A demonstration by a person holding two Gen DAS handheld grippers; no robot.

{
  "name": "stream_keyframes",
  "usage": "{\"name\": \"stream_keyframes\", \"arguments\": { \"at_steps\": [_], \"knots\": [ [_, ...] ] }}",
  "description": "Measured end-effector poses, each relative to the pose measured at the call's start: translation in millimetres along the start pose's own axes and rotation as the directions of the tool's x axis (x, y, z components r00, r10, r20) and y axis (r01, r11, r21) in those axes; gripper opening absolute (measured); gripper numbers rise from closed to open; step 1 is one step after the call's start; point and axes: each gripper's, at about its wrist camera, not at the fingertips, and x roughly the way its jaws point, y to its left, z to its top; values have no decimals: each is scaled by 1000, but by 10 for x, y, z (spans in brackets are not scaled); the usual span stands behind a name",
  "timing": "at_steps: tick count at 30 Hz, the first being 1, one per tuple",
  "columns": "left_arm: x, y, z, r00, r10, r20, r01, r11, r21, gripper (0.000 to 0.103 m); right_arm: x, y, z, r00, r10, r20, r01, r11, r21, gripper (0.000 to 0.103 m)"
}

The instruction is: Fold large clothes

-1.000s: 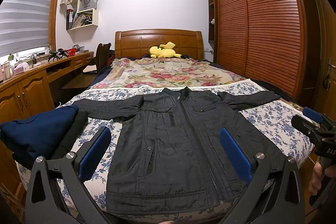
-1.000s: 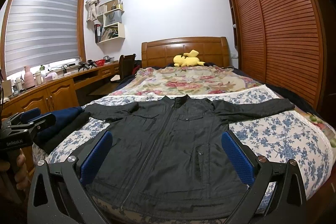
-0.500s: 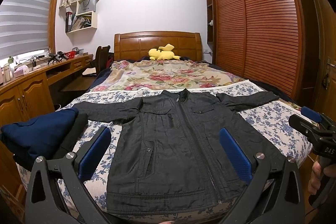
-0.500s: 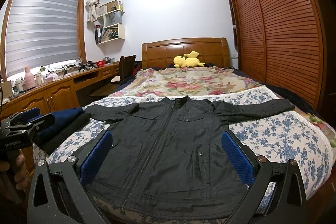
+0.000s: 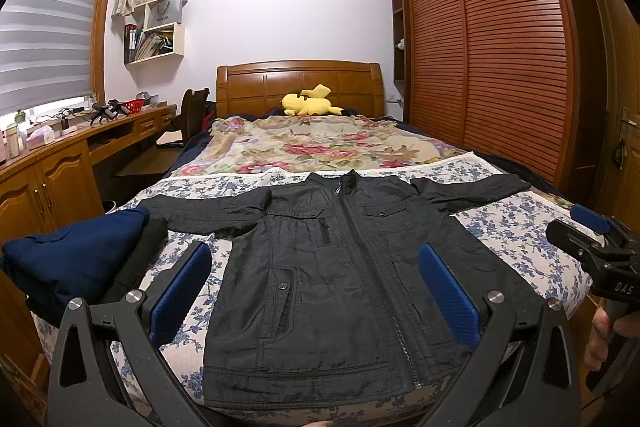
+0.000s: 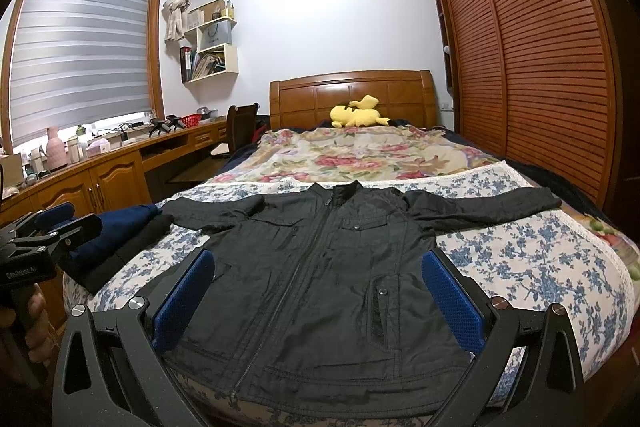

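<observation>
Both tongs are spread wide and hold nothing: the left tongs (image 5: 316,291) hover above the lower half of the black jacket (image 5: 340,267), and the right tongs (image 6: 320,295) hover over the same hem area from slightly further right. The jacket lies face up, zipped and flat on the blue-flowered sheet of the bed (image 5: 520,227), collar toward 12 o'clock, hem toward 6 o'clock at the bed's foot, one sleeve stretched toward 9 o'clock and the other toward 3 o'clock. A folded pile of dark blue clothes (image 5: 76,259) sits at 9 o'clock, just beside the left sleeve end. Folding has not begun, by the look of it; a sensible start is for each pair of tongs to pinch a cuff, or a shoulder seam, and bring the sleeves across the chest. Grip only one layer of the thin fabric, lift little, and keep the hem square so the body does not skew. Both grippers are held level and pointing forward over the bed's foot, a hand (image 5: 600,335) visible on the right handle at 4 o'clock
</observation>
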Motion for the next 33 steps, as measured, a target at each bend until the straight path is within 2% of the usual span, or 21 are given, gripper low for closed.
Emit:
{"name": "stream_keyframes", "arguments": {
  "at_steps": [28, 33],
  "knots": [
    [-25, 7, 23, 1000, 1, -9, -1, 1000, -2, 103, 1, -21, 9, 1000, 3, -2, -3, 1000, 3, 103],
    [86, 79, -16, 1000, 9, -27, -9, 1000, -2, 103, 79, -6, -2, 1000, 22, -20, -22, 1000, -2, 103]
  ]
}}
